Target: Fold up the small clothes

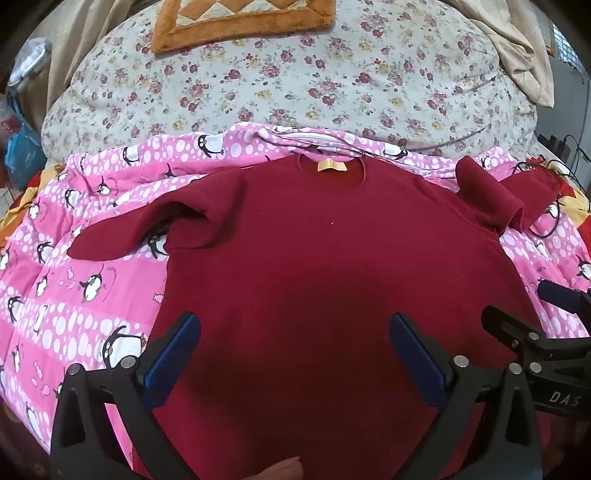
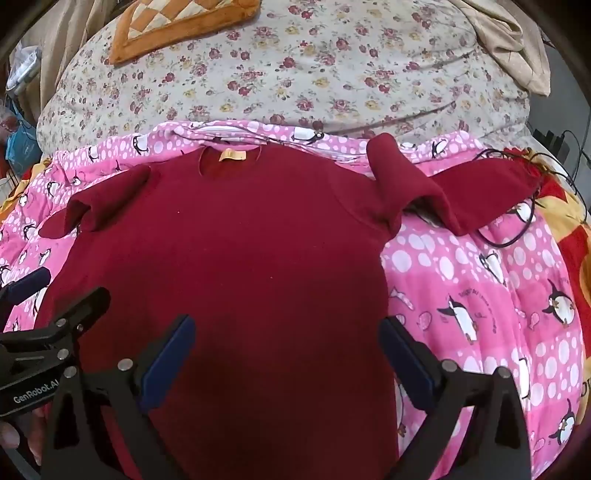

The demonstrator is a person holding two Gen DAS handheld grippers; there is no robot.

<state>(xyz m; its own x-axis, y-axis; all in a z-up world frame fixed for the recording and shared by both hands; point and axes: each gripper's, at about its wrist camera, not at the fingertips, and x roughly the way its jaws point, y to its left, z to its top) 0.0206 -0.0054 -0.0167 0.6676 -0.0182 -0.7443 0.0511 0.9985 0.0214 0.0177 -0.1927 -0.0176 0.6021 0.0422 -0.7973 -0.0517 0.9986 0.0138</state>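
Note:
A dark red sweater lies flat on a pink penguin blanket, collar with a yellow label at the far end. Its left sleeve bends down and outward; its right sleeve is crumpled, pointing right. My left gripper is open and empty over the lower left body of the sweater. My right gripper is open and empty over the lower right body of the sweater. Each gripper shows at the edge of the other's view: the right one, the left one.
Beyond the pink blanket lies a floral quilt with an orange patchwork cushion on it. A beige cloth hangs at the far right. Black cables lie near the right sleeve. A blue bag sits at far left.

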